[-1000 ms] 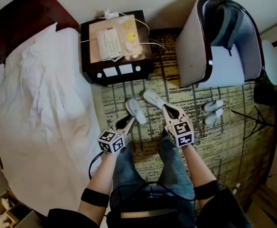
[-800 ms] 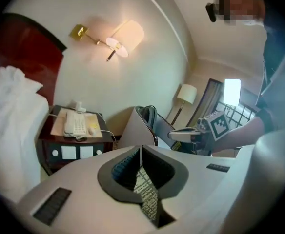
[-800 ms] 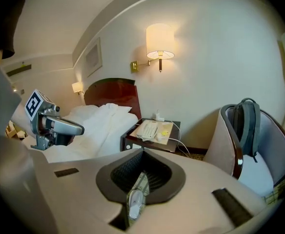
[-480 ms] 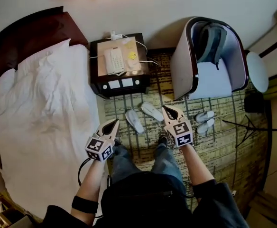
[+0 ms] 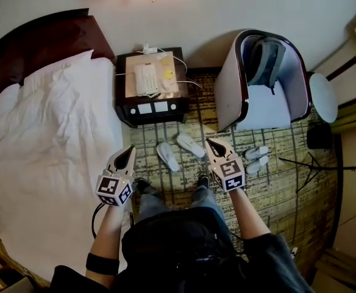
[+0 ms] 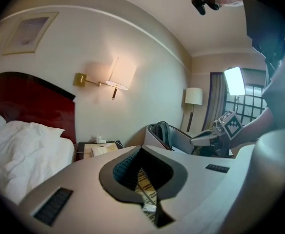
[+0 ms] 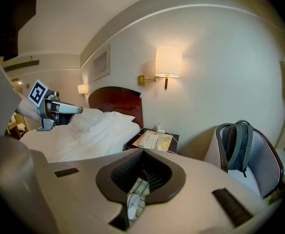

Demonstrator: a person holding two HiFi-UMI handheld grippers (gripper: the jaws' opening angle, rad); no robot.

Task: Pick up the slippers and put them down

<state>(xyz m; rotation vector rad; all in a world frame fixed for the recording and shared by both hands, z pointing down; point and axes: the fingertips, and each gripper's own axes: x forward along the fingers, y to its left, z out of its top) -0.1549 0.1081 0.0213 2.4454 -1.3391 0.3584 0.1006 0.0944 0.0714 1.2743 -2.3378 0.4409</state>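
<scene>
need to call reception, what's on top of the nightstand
A white phone lies on the nightstand, with papers beside it and a white plug and cables at the back edge. Whatever lies under the phone and papers is covered.

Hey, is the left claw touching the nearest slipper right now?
Apart. The head view shows bare carpet between the left claw and the nearest slipper.

Nightstand [image 5: 129, 112] btwn bed [image 5: 44, 151] (L) & armchair [image 5: 227, 96] (R), slippers [image 5: 166, 156] on carpet [image 5: 275, 188] in front
</scene>
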